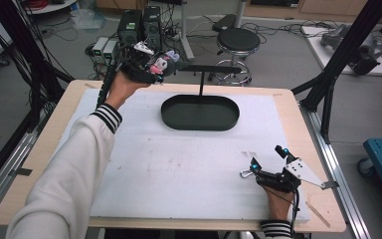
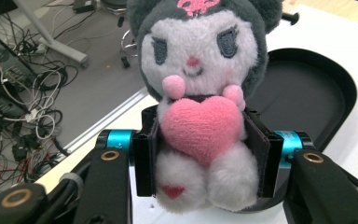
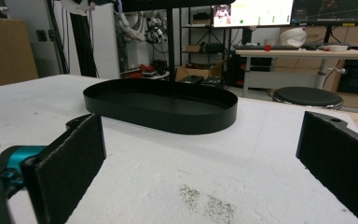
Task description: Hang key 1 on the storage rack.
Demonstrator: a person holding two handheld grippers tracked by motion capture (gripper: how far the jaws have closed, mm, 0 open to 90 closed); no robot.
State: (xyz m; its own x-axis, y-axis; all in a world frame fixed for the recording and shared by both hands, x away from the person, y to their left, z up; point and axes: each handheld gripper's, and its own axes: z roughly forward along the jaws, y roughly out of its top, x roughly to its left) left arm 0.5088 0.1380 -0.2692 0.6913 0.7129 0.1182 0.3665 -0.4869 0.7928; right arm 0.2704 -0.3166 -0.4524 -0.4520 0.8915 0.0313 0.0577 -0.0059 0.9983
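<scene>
A grey and white plush toy with a pink heart on its chest sits upright between the jaws of my left gripper, which is shut on its body. In the high view the left gripper holds the plush toy in the air past the table's far left edge, left of the black oval tray. My right gripper rests low on the white mat near the front right, open with nothing between its pads. The tray lies ahead of it.
A thin black post with a crossbar rises from the tray's far side. A white foam mat covers the wooden table. Beyond the table stand a black stool, computer towers and loose cables.
</scene>
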